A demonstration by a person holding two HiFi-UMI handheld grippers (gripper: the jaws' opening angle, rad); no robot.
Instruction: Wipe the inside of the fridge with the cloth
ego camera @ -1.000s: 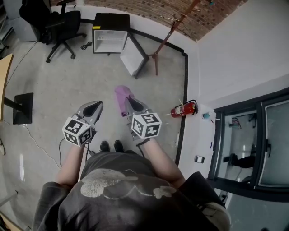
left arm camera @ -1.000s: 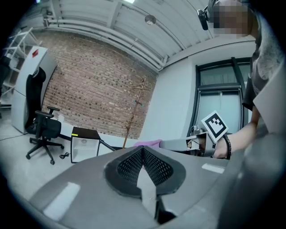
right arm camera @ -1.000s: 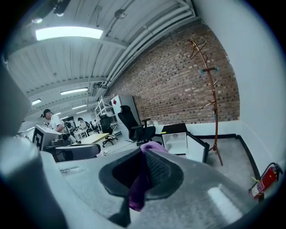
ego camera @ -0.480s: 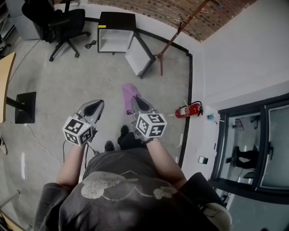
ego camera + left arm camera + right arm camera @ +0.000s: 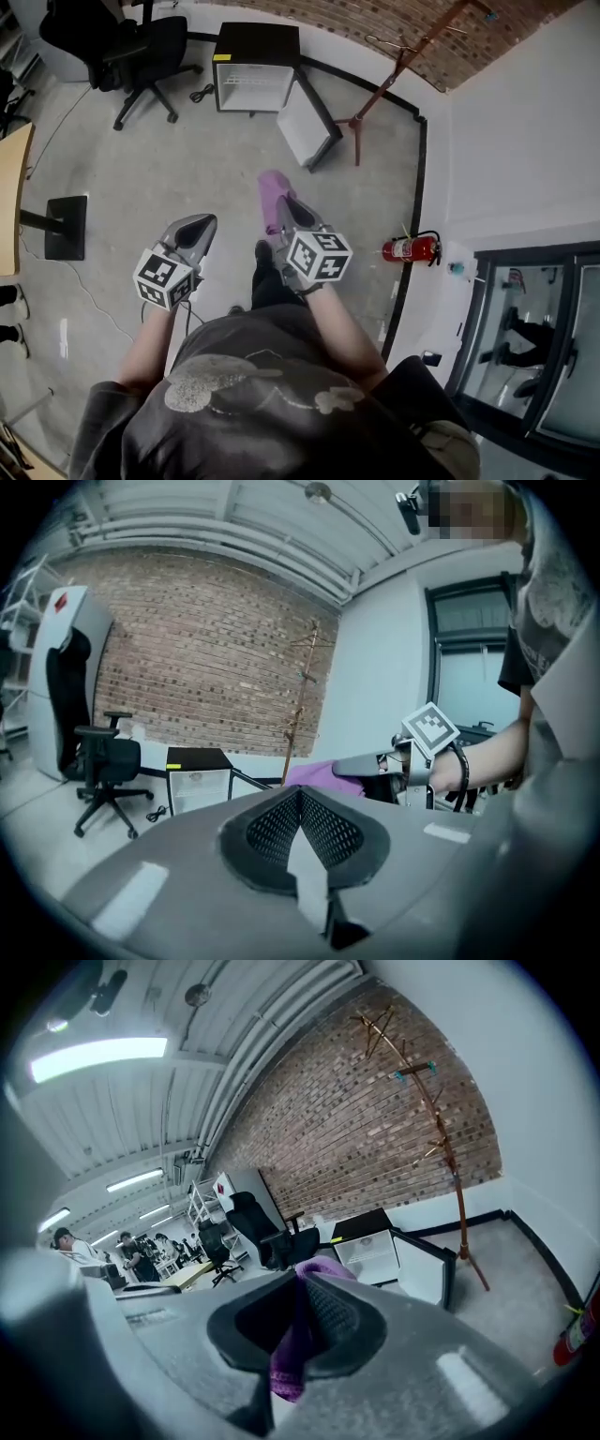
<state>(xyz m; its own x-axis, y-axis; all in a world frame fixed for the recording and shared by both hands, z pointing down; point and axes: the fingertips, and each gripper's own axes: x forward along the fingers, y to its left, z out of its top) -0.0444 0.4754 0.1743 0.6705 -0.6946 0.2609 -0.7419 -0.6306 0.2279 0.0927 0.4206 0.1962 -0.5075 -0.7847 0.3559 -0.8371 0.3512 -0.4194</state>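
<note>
The right claw [image 5: 286,208] grips the soft purple cloth [image 5: 273,186]. The left claw [image 5: 195,225] has its jaws together, with nothing between them. The small black fridge with white inside [image 5: 255,67] stands well ahead on the floor, its door [image 5: 310,122] open. It seems best to approach from the front, between the black office chair [image 5: 141,42] and the door edge, where the floor is free.

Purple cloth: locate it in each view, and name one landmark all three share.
Head view: purple cloth at centre, sticking out ahead of the right gripper.
Left gripper view: cloth right of centre, at that gripper's tip.
Right gripper view: cloth bottom centre, pinched between the jaws.
Shared landmark: the open black fridge on the floor by the brick wall, also in the left and right gripper views.
</note>
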